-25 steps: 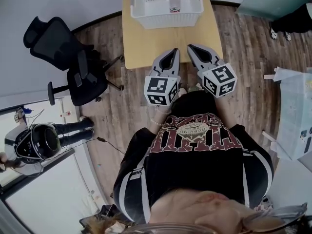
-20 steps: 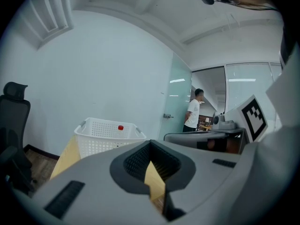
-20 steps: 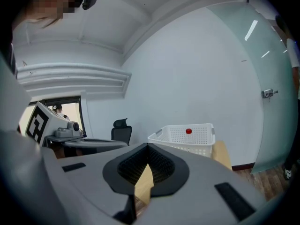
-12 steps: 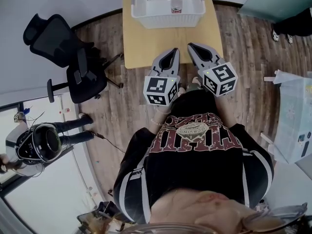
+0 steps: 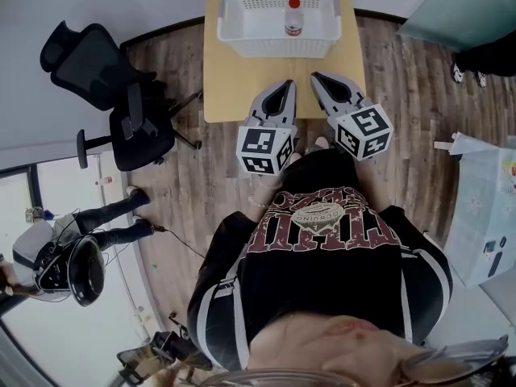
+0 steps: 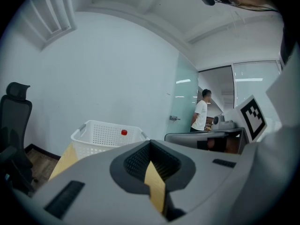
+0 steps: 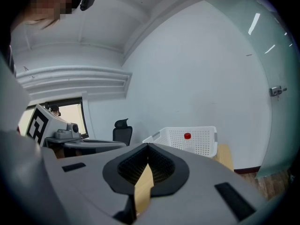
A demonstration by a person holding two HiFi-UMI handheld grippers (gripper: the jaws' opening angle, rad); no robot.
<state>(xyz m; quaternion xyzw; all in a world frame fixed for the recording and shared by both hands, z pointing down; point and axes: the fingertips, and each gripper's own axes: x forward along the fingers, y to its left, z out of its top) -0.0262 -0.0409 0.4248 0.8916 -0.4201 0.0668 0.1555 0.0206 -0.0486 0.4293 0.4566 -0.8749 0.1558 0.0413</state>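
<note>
White perforated plastic basket (image 5: 278, 45) sits at the far end of a pale wooden table (image 5: 242, 87). A small clear bottle with a red cap (image 5: 293, 18) stands upright inside it, a little right of the middle.

Only the head view, looking steeply down, shows both grippers side by side above the near part of the table, well apart from the basket. It also shows a black office chair (image 5: 105, 87) on the wood floor to the left.

The left gripper view alone shows a frosted glass door (image 6: 185, 102) and a person in a white shirt (image 6: 202, 116) standing beyond it.

The left gripper (image 5: 288, 82) has its jaws pressed together at the tips with nothing between them. The right gripper (image 5: 315, 76) is the same.

In both gripper views the basket's mesh wall hides most of the bottle, leaving only the red cap clear. In the head view the bottle's lower part is too small to make out.
</note>
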